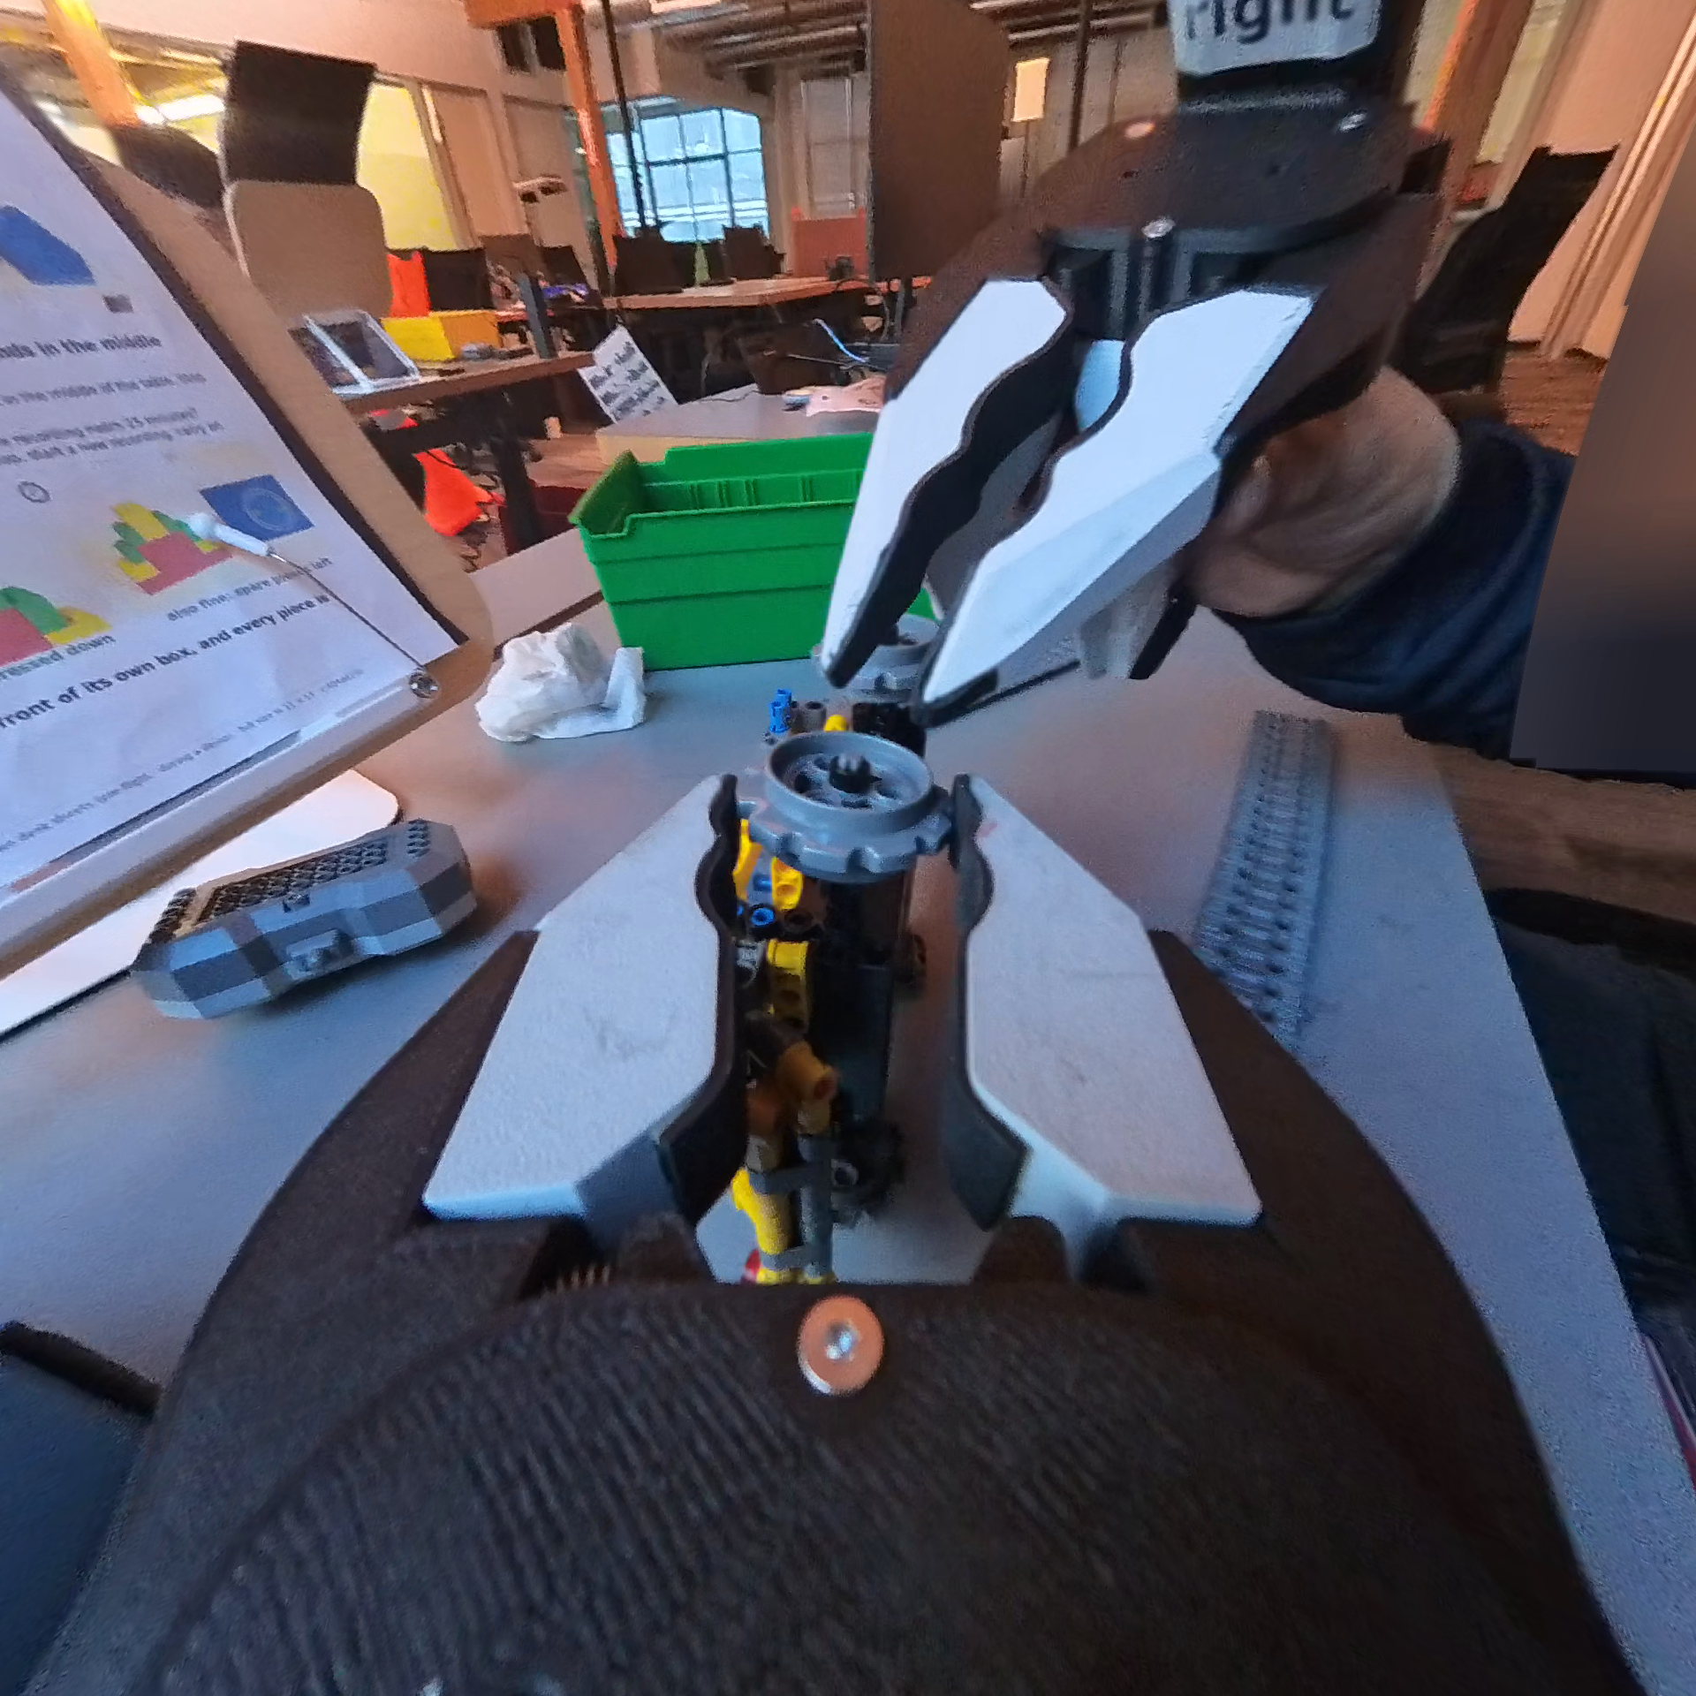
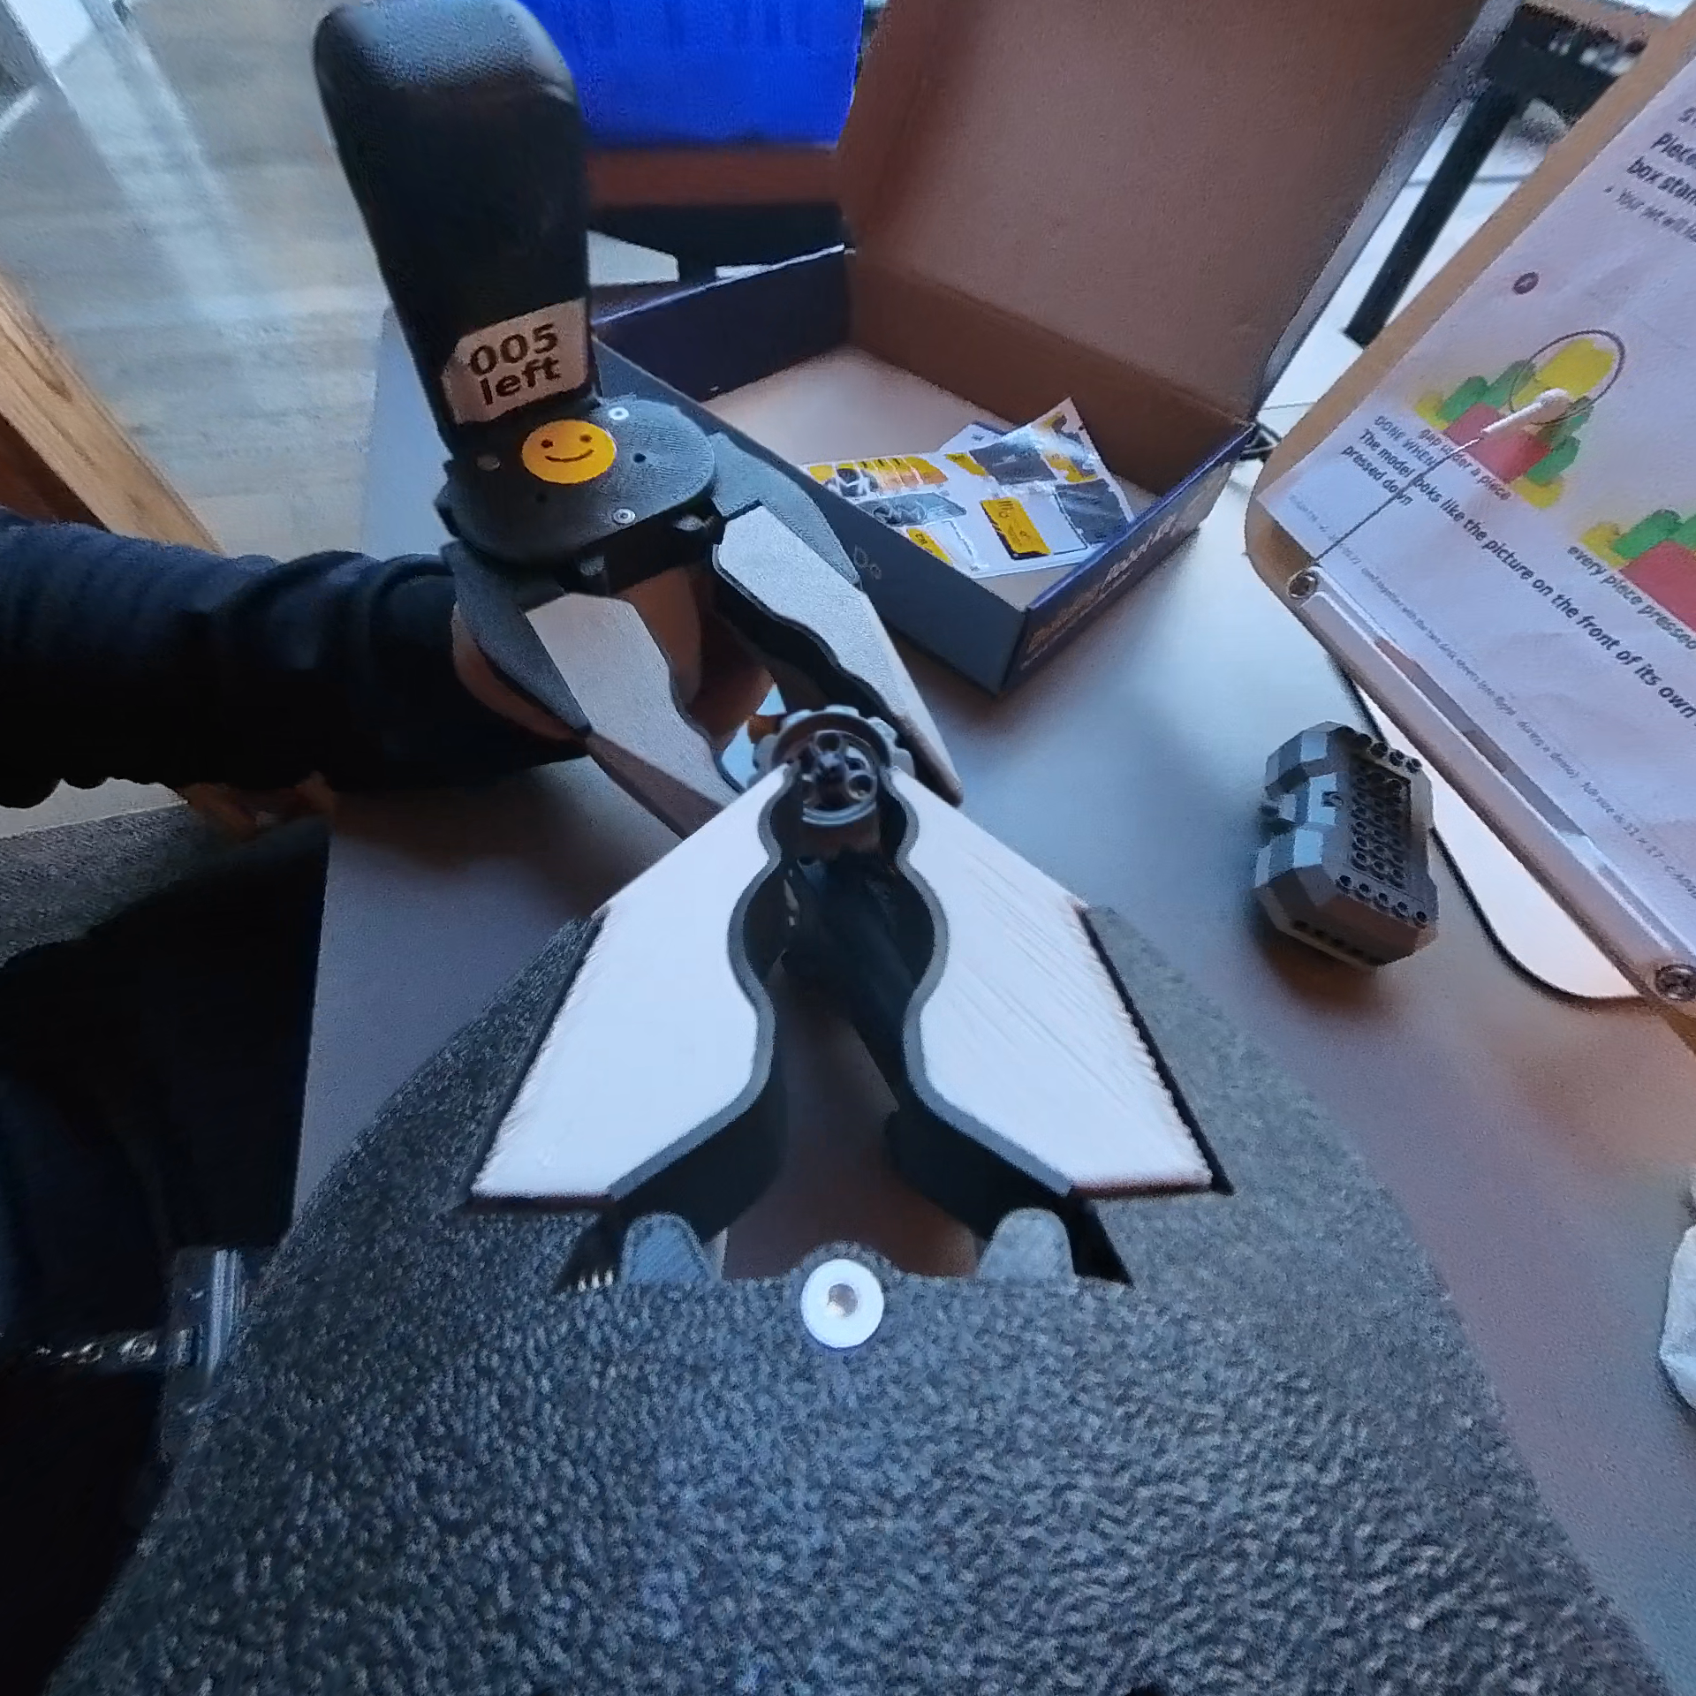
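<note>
My left gripper (image 1: pixel 842 797) is shut on a yellow-and-black brick-built model (image 1: pixel 797 991) that runs lengthwise between its fingers. A grey toothed wheel (image 1: pixel 844 812) sits on the model's end at the fingertips. My right gripper (image 1: pixel 883 688) reaches down from the upper right. Its tips close on a second grey wheel (image 1: pixel 888 663) at the model's far end. In the right wrist view the right gripper (image 2: pixel 831 780) pinches that small grey wheel (image 2: pixel 831 791). The left gripper (image 2: pixel 826 800), held by a hand in a dark sleeve, meets it from the upper left.
A grey studded block (image 1: pixel 303 918) lies on the grey table (image 1: pixel 229 1147) to the left; it also shows in the right wrist view (image 2: pixel 1344 853). Nearby are a standing instruction sheet (image 1: pixel 184 505), crumpled tissue (image 1: pixel 560 684), a green bin (image 1: pixel 716 551), a grey track strip (image 1: pixel 1271 863) and an open cardboard box (image 2: pixel 1009 367). Only a small space, under 4 cm, lies between the two pairs of fingers. From the left gripper's tips to the grey studded block (image 1: pixel 303 918) is close to 20 cm. The right camera catches it too, in the right wrist view (image 2: pixel 1309 803).
</note>
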Tool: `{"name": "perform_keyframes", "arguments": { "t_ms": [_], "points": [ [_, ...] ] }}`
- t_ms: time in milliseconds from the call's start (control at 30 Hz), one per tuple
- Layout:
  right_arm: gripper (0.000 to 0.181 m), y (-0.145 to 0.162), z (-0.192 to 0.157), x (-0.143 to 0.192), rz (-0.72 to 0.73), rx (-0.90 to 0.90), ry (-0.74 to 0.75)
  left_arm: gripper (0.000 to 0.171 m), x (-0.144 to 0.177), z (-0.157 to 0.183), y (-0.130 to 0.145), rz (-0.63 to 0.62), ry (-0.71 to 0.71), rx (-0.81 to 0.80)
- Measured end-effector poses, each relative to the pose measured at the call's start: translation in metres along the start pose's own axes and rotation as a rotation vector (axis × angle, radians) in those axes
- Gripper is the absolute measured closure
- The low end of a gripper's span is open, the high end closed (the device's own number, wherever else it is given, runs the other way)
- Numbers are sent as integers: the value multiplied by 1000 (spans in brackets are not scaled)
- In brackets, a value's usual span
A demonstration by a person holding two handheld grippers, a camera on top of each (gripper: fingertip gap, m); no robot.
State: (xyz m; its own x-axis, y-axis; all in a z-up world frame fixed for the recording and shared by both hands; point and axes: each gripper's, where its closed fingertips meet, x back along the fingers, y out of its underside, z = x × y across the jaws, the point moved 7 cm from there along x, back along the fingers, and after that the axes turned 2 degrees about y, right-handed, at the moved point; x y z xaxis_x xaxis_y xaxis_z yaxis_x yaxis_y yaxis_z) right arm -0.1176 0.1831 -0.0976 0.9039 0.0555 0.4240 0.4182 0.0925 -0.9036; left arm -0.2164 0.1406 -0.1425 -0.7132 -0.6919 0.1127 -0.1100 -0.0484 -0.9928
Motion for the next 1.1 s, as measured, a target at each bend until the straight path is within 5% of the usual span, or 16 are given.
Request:
{"name": "perform_keyframes", "arguments": {
  "t_ms": [400, 767, 933, 1000, 1100],
  "points": [
    [174, 0, -6, -9, -126, -32, 69, 127, -5, 8, -2, -12, -107, -32],
    [179, 3, -11, -11, -68, 42, 82, 126, -7, 12, -3, -42, -181, -135],
    [181, 3, -13, -10, 112, 19, 155, 127, -3, 9, -6, 33, -170, -6],
    [180, -9, 2, 12, 314, -49, 252, 126, -4, 7, 0, 6, -155, 33],
    [180, -28, 27, 46, 478, -228, 144, 127, -2, 5, 0, 15, -158, 36]
  ]
}}
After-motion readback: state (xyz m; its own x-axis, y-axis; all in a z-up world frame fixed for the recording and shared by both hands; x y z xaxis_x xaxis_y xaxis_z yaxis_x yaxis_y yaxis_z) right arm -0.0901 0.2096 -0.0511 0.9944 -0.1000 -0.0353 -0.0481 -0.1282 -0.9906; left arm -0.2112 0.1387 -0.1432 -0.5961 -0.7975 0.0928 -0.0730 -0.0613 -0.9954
